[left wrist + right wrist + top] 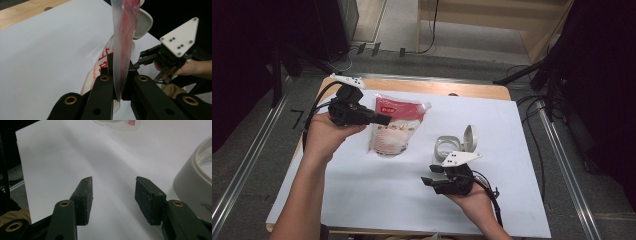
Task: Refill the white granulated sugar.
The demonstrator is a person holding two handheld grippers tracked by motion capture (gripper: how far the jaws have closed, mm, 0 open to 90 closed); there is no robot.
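A white sheet (pixel 377 195) covers your wooden table (pixel 472 90), with grey floor and metal rails beyond. Your left gripper (pixel 117 82) is clamped on the thin edge of a glossy red-and-white pouch (pixel 393 126), its lower end resting on the sheet. Your right gripper (pixel 113 200) holds its rough black pads apart on nothing, just beside a round white container (pixel 451 146) with its hinged lid up.

Left gripper (pixel 384 120) raised, jaws clamped tight; right gripper (pixel 428 176) low, jaws apart, empty.
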